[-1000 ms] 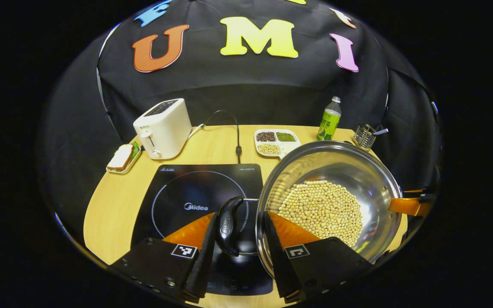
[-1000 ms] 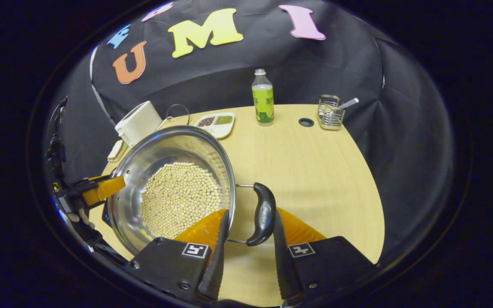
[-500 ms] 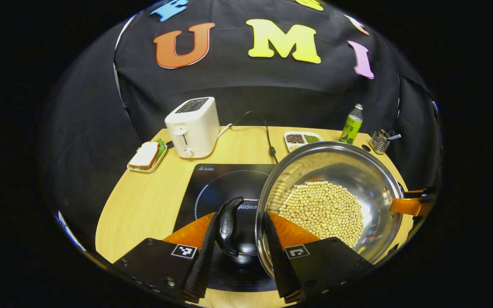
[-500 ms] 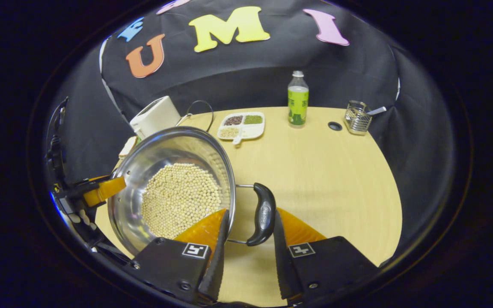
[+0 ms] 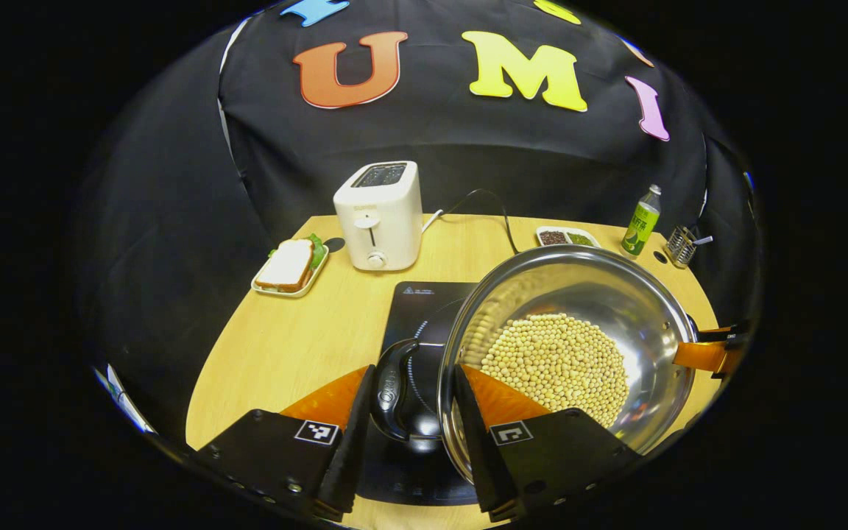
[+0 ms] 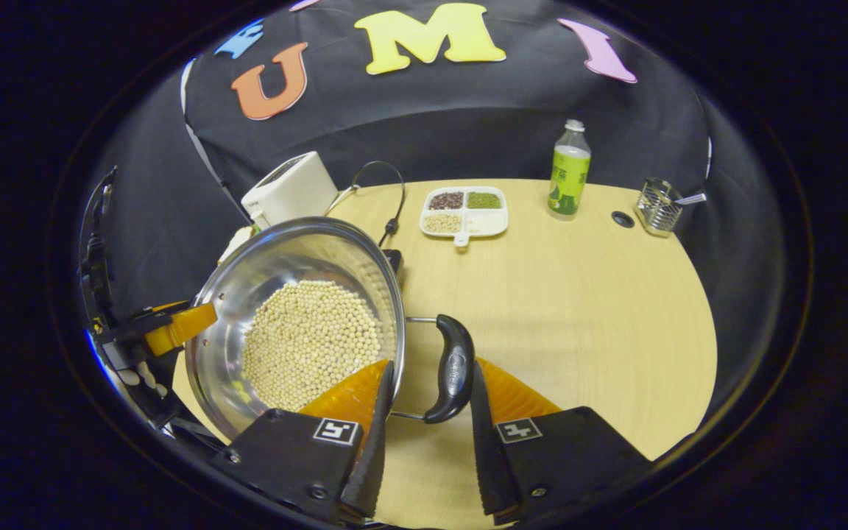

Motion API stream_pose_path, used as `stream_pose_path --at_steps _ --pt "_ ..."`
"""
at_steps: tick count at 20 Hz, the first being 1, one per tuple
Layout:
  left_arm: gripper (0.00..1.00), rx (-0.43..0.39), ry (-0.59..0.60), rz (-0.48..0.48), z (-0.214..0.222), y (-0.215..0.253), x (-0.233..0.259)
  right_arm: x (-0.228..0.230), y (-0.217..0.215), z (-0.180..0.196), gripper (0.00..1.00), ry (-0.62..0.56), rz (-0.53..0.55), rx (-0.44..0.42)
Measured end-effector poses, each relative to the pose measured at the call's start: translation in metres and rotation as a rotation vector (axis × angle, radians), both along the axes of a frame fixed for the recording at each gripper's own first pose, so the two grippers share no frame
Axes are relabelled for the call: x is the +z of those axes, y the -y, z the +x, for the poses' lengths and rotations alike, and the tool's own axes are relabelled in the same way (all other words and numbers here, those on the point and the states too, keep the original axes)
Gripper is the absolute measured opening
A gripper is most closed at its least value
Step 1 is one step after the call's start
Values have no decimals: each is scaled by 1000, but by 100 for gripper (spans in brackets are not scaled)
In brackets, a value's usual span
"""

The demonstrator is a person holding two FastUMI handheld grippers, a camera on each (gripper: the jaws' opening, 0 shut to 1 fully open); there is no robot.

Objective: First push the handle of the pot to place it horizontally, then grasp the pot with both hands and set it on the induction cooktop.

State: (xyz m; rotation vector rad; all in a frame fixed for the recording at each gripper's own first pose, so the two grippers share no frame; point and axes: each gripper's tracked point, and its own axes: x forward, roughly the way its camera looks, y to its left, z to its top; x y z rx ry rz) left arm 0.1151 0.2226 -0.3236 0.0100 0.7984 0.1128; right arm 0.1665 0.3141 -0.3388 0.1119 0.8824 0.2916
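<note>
Pot [image 5: 615,294] above wooden table [image 5: 284,346]

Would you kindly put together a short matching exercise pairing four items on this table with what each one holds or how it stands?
Column one:
1. pot
2. toaster
3. divided tray
4. green bottle

Column two:
A. upright near the table's far edge, capped
B. sorted grains in separate compartments
C. pale beans, a gripper at each handle
D. beside a plate with a sandwich

Pairs: 1-C, 2-D, 3-B, 4-A
</note>
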Motion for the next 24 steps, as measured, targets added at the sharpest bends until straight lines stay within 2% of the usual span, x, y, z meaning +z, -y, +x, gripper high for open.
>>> stream_pose_path --at_steps 9,24 --pt "60 16 -20 5 12 -39 -12 -6 -43 15 52 -25 -11 11" --pt "60 1 -35 -3 21 -43 -29 -15 -49 26 52 -37 -11 -7"
